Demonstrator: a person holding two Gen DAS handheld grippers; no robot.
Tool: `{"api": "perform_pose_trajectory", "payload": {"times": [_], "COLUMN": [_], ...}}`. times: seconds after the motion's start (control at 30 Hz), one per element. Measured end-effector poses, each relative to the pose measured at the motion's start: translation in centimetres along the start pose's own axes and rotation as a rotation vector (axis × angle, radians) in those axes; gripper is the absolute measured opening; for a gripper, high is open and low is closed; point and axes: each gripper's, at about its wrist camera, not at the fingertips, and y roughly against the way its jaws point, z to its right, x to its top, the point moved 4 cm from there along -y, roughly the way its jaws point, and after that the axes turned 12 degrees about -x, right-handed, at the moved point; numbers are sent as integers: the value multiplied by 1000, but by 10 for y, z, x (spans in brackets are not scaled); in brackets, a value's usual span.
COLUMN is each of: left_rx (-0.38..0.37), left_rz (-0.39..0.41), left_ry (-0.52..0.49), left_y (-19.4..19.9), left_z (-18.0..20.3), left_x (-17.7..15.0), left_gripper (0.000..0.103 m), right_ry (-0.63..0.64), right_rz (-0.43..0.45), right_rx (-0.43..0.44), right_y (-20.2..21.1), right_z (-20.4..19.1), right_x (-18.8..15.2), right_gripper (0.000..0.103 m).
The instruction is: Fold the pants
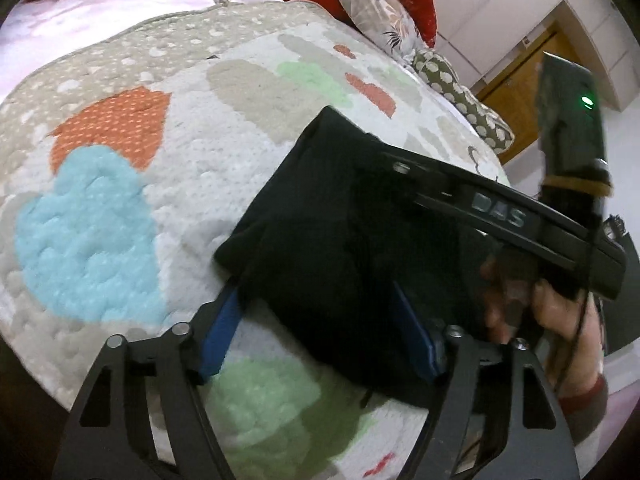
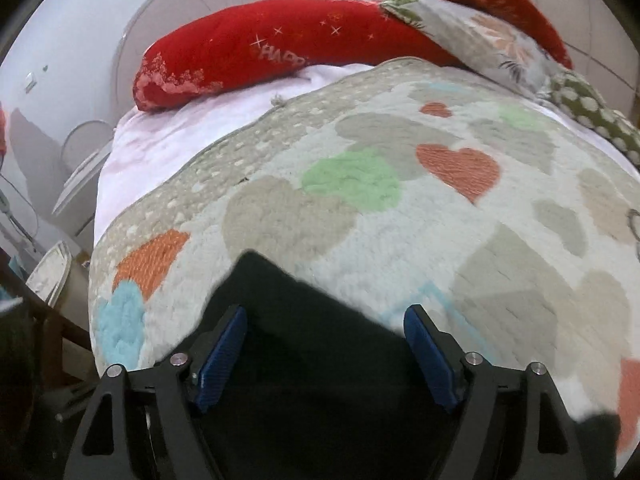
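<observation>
Black pants (image 1: 340,240) lie folded into a compact block on a heart-patterned bedspread (image 1: 168,184). My left gripper (image 1: 316,312) is open, its blue pads on either side of the near edge of the pants. The right gripper's black body (image 1: 520,216) crosses above the pants in the left wrist view, held by a hand (image 1: 532,308). In the right wrist view the pants (image 2: 320,340) fill the space under my right gripper (image 2: 328,332), which is open, with its blue pads (image 2: 224,352) apart above the cloth.
Red pillows (image 2: 260,52) and a floral pillow (image 2: 492,44) lie at the head of the bed. A pink sheet (image 2: 168,136) shows beyond the bedspread (image 2: 400,208). A fan and furniture (image 2: 48,272) stand left of the bed. A wooden door (image 1: 520,76) is at the right.
</observation>
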Motion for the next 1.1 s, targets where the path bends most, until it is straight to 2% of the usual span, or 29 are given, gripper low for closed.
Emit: {"api": "perform_pose_trajectory", "payload": {"times": [0.07, 0.1, 0.17, 0.2, 0.23, 0.27, 0.3, 0.37, 0.43, 0.53, 0.63, 0.7, 0.8, 0.83, 0.9, 0.93, 0.97, 1.07, 1.1], "left_rx": [0, -2, -13, -16, -9, 17, 9, -22, -37, -75, -146, -186, -251, -275, -324, -353, -374, -347, -345], "left_rz": [0, 5, 27, 33, 42, 52, 44, 34, 55, 93, 119, 120, 90, 62, -27, -89, -138, -246, -255], "left_ry": [-3, -11, -36, -44, -53, -68, -78, -85, -134, -241, -357, -437, -580, -615, -659, -682, -704, -758, -766], "left_y": [-5, -6, -8, -9, -8, -6, -6, -2, 6, 24, 41, 44, 34, 24, -4, -25, -40, -70, -71], "left_z": [1, 1, 1, 0, 0, 1, 2, 8, 24, 60, 107, 134, 182, 194, 214, 224, 232, 246, 248], "left_x": [5, 6, 8, 9, 9, 10, 12, 14, 16, 16, 10, 3, -21, -31, -55, -70, -83, -109, -112], "left_gripper": [75, 76, 76, 72, 64, 46, 38, 34, 30, 30, 30, 30, 30, 30, 30, 30, 30, 32, 34], "right_ry": [-29, -50, -84, -94, -108, -129, -145, -169, -199, -258, -310, -341, -436, -484, -600, -648, -692, -834, -859], "right_rz": [-13, -15, -21, -15, -8, 0, 16, 43, 78, 159, 237, 284, 314, 321, 298, 274, 259, 219, 216], "right_rx": [51, 78, 100, 110, 131, 159, 169, 184, 200, 225, 227, 201, 84, 3, -233, -315, -325, -211, -191], "right_y": [-14, -20, -29, -28, -25, -20, -14, -2, 15, 53, 99, 129, 165, 175, 189, 194, 198, 199, 200], "right_z": [0, 1, 2, 3, 4, 6, 7, 12, 19, 36, 59, 82, 124, 141, 175, 190, 201, 218, 221], "right_x": [3, 2, 0, 0, 0, 1, 2, 4, 5, 6, 0, -12, -46, -62, -100, -118, -137, -179, -186], "right_gripper": [79, 76, 62, 54, 47, 34, 30, 27, 26, 26, 26, 26, 29, 30, 46, 50, 52, 54, 54]}}
